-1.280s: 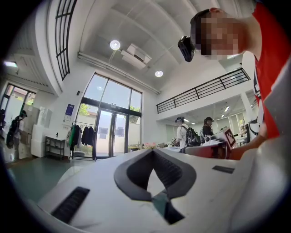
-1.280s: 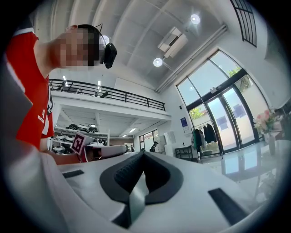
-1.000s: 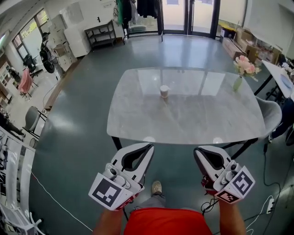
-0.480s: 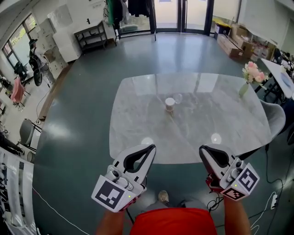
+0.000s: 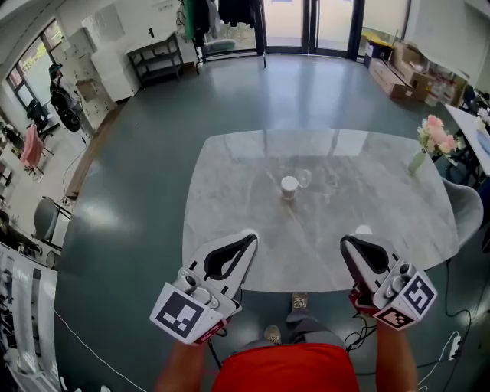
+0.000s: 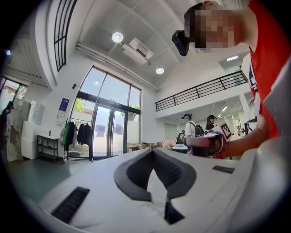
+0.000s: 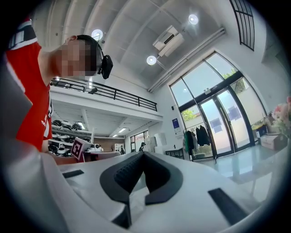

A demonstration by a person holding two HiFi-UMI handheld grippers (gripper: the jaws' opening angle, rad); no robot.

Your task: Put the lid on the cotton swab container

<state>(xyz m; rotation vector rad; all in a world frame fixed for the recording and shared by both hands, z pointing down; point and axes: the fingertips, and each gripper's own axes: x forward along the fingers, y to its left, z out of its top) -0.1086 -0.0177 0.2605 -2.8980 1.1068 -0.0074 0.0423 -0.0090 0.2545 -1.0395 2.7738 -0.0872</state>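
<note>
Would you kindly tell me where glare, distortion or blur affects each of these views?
Head view: fisheye bows the table edges, glare spots sit on its top, and the clear lid beside the container is faint. Left gripper view: black vignette corners, strong bowing. Right gripper view: same, with bright windows.

Bare tabletop [image 5: 230,191] stretches from its near edge to the container [image 5: 289,186], with the lid [image 5: 304,178] just beside it.

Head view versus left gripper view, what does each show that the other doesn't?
Only the head view shows the marble table, with the cotton swab container and a clear lid beside it. Only the left gripper view shows the ceiling lights and balcony railing. Both show the glass doors and the left gripper and right gripper, each shut.
</note>
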